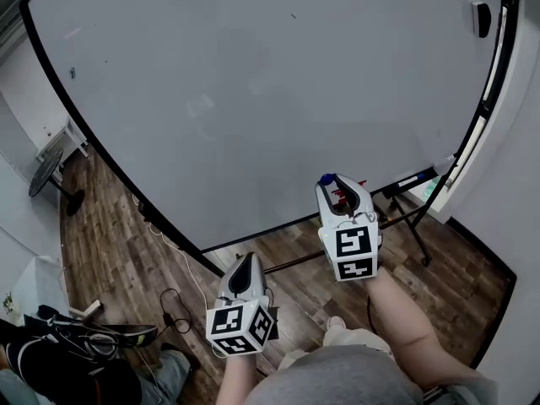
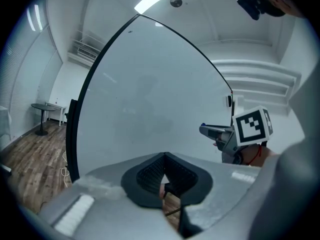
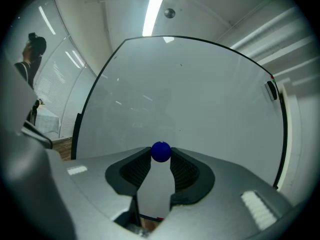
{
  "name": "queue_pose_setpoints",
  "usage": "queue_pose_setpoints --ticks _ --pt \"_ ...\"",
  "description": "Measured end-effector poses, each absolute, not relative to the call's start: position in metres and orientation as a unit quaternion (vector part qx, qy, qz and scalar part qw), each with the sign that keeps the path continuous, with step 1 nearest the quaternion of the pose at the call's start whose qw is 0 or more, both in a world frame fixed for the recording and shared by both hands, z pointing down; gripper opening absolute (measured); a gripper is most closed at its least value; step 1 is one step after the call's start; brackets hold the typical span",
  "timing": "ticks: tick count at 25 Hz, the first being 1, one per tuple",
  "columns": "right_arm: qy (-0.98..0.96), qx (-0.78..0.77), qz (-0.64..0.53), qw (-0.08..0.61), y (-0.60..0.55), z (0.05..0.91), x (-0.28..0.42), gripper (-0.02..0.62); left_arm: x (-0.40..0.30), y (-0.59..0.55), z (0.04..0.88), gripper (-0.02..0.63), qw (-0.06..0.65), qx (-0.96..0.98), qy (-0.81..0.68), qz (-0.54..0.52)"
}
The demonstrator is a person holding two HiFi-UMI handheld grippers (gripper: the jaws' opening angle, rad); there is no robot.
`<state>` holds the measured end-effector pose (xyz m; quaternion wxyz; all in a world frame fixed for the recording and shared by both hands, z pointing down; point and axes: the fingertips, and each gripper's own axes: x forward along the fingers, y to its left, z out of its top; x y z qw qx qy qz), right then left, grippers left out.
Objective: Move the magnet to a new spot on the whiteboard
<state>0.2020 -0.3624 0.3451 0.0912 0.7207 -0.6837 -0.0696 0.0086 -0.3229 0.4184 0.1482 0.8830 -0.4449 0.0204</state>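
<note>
A small round blue magnet [image 3: 160, 151] sits pinched between the tips of my right gripper [image 3: 160, 158], which is shut on it. In the head view the magnet [image 1: 327, 178] and right gripper [image 1: 329, 184] are just off the lower edge of the big whiteboard [image 1: 253, 99]. Whether the magnet touches the board cannot be told. My left gripper [image 1: 245, 264] hangs lower and to the left, away from the board. Its jaws [image 2: 164, 159] are shut with nothing between them. The whiteboard [image 3: 190, 99] fills the right gripper view.
A black eraser-like block [image 1: 481, 18] sticks to the board's upper right. A marker tray [image 1: 409, 180] runs below the board on a black stand. A round side table [image 1: 46, 174] stands on the wood floor at left, with cables [image 1: 169, 302] nearby.
</note>
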Motion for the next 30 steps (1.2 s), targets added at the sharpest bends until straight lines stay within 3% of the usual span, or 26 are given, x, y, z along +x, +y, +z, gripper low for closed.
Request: queue_pose_setpoints --ticks 17,30 --pt "-0.700 0.704 -0.057 0.104 -0.412 0.382 0.268 0.123 0.073 -0.350 0.425 0.003 0.154 0.857 -0.492 0.005" --pt "-0.714 0.686 -0.057 0.127 -0.441 0.408 0.280 0.123 0.078 -0.358 0.428 0.003 0.145 0.830 -0.538 0.001"
